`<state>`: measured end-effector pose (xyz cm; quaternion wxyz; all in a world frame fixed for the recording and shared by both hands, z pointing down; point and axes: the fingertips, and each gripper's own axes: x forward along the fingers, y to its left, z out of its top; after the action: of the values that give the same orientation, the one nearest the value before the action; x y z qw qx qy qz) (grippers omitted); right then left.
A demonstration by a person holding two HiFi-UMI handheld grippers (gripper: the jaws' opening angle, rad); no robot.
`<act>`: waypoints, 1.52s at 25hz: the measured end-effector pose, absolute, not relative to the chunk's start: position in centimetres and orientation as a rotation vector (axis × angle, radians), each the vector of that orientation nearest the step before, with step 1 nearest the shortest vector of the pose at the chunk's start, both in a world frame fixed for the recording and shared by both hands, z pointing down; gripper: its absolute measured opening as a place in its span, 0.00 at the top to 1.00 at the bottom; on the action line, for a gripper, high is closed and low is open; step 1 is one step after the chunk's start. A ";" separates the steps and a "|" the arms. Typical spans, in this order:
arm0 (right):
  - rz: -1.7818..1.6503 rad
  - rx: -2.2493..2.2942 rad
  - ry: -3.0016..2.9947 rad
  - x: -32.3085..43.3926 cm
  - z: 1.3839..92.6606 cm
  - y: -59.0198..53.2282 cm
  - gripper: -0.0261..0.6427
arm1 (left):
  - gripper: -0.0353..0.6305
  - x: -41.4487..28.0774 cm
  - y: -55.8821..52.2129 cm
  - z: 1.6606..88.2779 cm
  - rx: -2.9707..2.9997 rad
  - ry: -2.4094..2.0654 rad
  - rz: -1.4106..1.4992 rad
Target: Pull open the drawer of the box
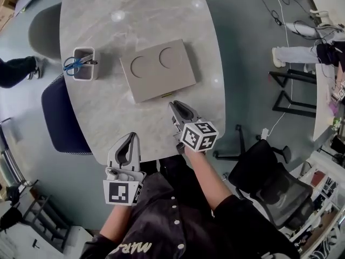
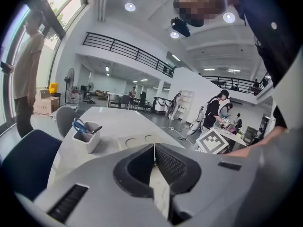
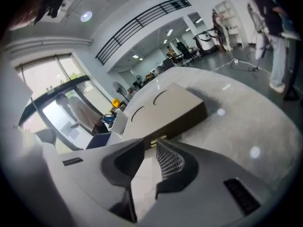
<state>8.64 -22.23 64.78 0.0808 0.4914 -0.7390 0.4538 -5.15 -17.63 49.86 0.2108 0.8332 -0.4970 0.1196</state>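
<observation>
From the head view, the box point(image 1: 158, 69) lies flat in the middle of the worktop point(image 1: 108, 15), with its small brass handle point(image 1: 165, 95) on the near edge, facing the person. The right gripper point(image 1: 173, 103) points at that handle from just beside it. The left gripper point(image 1: 131, 135) hangs back at the worktop's near rim, well apart from the box. Nothing holds the box down, so a pull on the handle may drag the whole box toward the edge rather than free the drawer. I count one box with two round hollows in its lid, one handle, one white pot point(image 1: 84, 72) with one pair of scissors point(image 1: 73, 65) in it, and two grippers.

In the left gripper view, the left gripper point(image 2: 154, 145) has its jaws pressed together at the tips, with nothing between them. One box point(image 2: 137, 143) and one pot point(image 2: 85, 138) lie ahead on the worktop point(image 2: 109, 122). From back there it cannot brace the box.

In the right gripper view, the right gripper point(image 3: 150, 141) has its jaws a narrow way apart and holds nothing. The handle point(image 3: 161, 138) sits right at the mouth of the gap, on the dark front of the box point(image 3: 161, 105). It seems not yet gripped, though the right jaw's tip overlaps it and contact is hard to rule out. The handle is small and the gap is tight, so the jaws could close beside it or catch only its lip and slip off as the pull starts. I cannot make out the drawer's seam here.
</observation>
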 end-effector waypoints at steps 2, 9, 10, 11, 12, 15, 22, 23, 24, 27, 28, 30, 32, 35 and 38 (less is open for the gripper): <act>1.545 1.498 -2.187 8.5 65.8 -22.5 0.85 | 0.92 -5.2 -17.6 50.4 2.299 -1.382 0.340; 1.871 1.615 -2.055 9.3 68.5 -23.6 0.85 | 0.92 -5.1 -17.7 51.2 2.281 -1.408 0.315; 1.914 1.621 -2.055 9.2 68.7 -23.9 0.85 | 0.92 -5.0 -17.7 51.4 2.277 -1.403 0.321; 1.960 1.622 -2.053 9.1 68.8 -24.1 0.85 | 0.92 -5.0 -17.7 51.7 2.270 -1.403 0.326; 2.001 1.620 -2.048 9.0 69.0 -24.2 0.85 | 0.92 -5.0 -17.7 52.0 2.261 -1.406 0.329; 2.079 1.611 -2.038 8.6 69.5 -24.5 0.85 | 0.92 -5.2 -17.8 52.2 2.251 -1.427 0.323; 2.207 1.600 -2.045 8.4 69.5 -25.0 0.90 | 0.92 -5.2 -18.0 52.5 2.246 -1.438 0.324; 2.223 1.597 -2.047 8.4 69.6 -25.0 0.90 | 0.92 -5.2 -18.0 52.5 2.244 -1.438 0.326; 2.235 1.591 -2.053 8.4 69.6 -25.0 0.90 | 0.92 -5.1 -18.0 52.5 2.243 -1.439 0.328; 2.279 1.569 -2.065 8.5 69.7 -25.0 0.91 | 0.92 -5.0 -18.0 52.5 2.243 -1.439 0.333; 2.298 1.565 -2.061 8.5 69.7 -25.0 0.92 | 0.92 -5.0 -18.0 52.4 2.244 -1.442 0.333; 2.322 1.563 -2.053 8.5 69.8 -25.0 0.92 | 0.92 -5.1 -18.1 52.0 2.249 -1.454 0.327; 2.327 1.559 -2.051 8.5 69.8 -24.9 0.92 | 0.92 -5.0 -18.1 51.4 2.259 -1.460 0.319; 2.325 1.554 -2.048 8.7 69.7 -24.7 0.92 | 0.92 -5.0 -18.2 50.9 2.270 -1.462 0.314; 2.321 1.551 -2.038 8.7 69.6 -24.3 0.92 | 0.92 -5.1 -18.1 50.5 2.273 -1.470 0.317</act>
<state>8.75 -24.25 69.61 -0.1566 0.4432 -0.5823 0.6633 -5.11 -18.08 50.48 0.2064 0.8160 -0.5278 0.1139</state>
